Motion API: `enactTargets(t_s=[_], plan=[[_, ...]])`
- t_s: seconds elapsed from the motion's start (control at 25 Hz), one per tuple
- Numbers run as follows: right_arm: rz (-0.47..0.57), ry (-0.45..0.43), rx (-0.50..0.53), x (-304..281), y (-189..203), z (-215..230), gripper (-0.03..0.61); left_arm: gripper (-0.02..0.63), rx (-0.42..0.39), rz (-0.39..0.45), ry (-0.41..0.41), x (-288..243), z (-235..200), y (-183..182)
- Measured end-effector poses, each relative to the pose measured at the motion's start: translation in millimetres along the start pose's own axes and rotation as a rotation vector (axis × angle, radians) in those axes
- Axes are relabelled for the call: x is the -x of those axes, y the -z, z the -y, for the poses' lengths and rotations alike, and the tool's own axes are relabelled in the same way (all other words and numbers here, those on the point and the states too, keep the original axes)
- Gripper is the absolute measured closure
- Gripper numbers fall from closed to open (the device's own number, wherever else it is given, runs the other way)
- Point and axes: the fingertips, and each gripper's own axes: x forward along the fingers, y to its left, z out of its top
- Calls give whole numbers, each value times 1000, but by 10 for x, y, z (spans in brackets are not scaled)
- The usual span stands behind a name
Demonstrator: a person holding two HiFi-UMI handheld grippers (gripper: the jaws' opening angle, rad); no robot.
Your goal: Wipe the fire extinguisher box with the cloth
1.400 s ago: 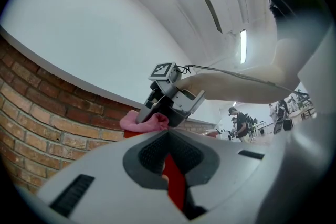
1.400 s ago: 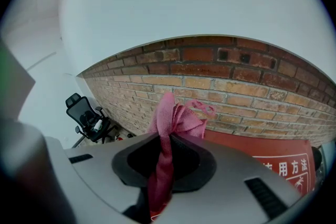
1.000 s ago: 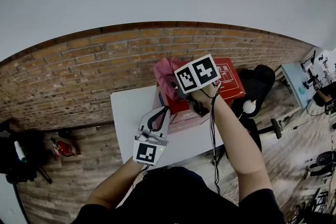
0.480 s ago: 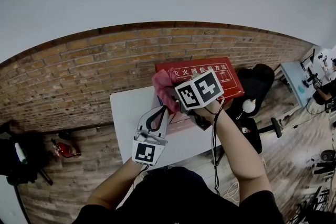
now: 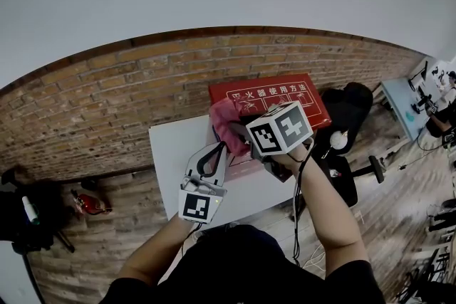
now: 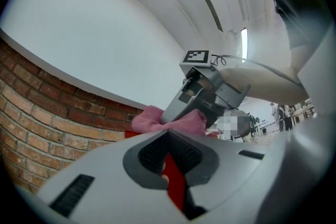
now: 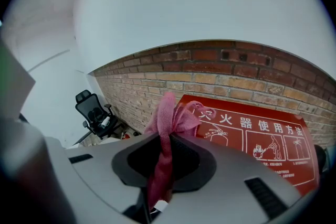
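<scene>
The red fire extinguisher box (image 5: 271, 92) with white print lies on a white table (image 5: 171, 153) against a brick wall. My right gripper (image 5: 241, 133) is shut on a pink cloth (image 5: 226, 119), which hangs bunched over the box's near left corner. In the right gripper view the cloth (image 7: 168, 118) rises out of the shut right gripper (image 7: 160, 176), with the box's lid (image 7: 252, 139) behind it. My left gripper (image 5: 216, 150) is shut and holds nothing, just left of the box. In the left gripper view, red box (image 6: 176, 181) shows past the left gripper (image 6: 170, 149).
The brick wall (image 5: 107, 96) runs behind the table. A small red extinguisher (image 5: 87, 201) lies on the wooden floor at left. A black office chair (image 5: 349, 110) stands right of the box, and another chair (image 7: 94, 110) shows in the right gripper view.
My right gripper has drawn the cloth back toward me and slightly right across the box's lid, uncovering the printed top. The left gripper has stayed where it was.
</scene>
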Motion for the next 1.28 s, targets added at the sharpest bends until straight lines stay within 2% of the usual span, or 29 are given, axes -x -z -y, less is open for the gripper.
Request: enactTargets(t_s=[0.6, 0.8, 1.28], plan=[[21, -26, -65, 44, 54, 144, 514, 586, -12, -11, 24, 5, 45, -1], [22, 17, -75, 90, 70, 244, 514, 586, -10, -11, 29, 7, 41, -4], [37, 39, -95, 215, 147, 506, 514, 586, -28, -7, 24, 2, 75, -33]])
